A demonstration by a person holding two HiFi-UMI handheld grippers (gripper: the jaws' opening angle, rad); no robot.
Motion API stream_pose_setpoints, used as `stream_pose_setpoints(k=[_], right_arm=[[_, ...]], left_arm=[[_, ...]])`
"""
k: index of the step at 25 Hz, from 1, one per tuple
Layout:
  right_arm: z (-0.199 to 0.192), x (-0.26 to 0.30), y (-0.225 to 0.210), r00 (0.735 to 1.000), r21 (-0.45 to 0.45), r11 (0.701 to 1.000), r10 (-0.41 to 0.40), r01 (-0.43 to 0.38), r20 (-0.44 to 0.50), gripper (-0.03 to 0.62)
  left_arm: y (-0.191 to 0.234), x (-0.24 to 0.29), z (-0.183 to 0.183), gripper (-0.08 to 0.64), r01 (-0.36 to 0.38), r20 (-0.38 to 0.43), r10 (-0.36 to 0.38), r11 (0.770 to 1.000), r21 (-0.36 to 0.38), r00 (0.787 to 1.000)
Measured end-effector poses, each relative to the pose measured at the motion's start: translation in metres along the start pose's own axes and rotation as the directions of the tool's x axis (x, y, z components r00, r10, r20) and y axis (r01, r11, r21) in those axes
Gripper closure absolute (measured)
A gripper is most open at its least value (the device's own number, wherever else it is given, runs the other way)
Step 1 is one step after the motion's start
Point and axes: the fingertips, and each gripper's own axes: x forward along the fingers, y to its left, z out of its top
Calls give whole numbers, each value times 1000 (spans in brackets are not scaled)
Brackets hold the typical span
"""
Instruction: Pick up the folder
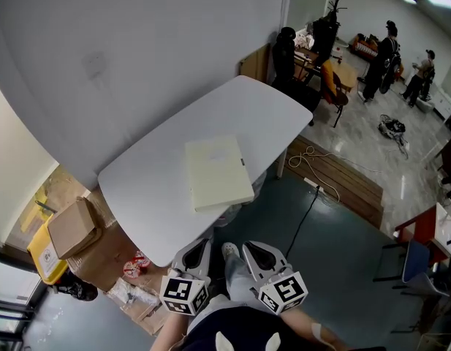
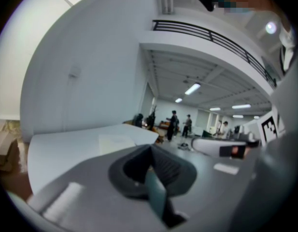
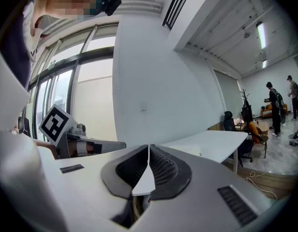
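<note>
Approach step: left gripper [image 1: 202, 246] and right gripper [image 1: 253, 248], both clenched empty, should open and reach the folder [image 1: 216, 172] at twelve o'clock.

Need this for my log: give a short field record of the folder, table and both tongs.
folder: pale, closed, flat on table, untouched
table: white, folder near its edge toward the person
left tongs: shut, empty, short of folder
right tongs: shut, empty, beside left tongs
</note>
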Motion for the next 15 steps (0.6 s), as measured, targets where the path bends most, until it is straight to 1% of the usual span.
stream_pose_setpoints(k=[9,15], right_arm=[[15,27,-29,1000,4,1000,1,-1,8,577],[14,43,-44,1000,11,1000,15,-15,-4,577]], left_arm=[[12,34,21,555,0,-4,0,1000,25,1000],[20,51,22,555,-8,-18,8,1000,24,1000]])
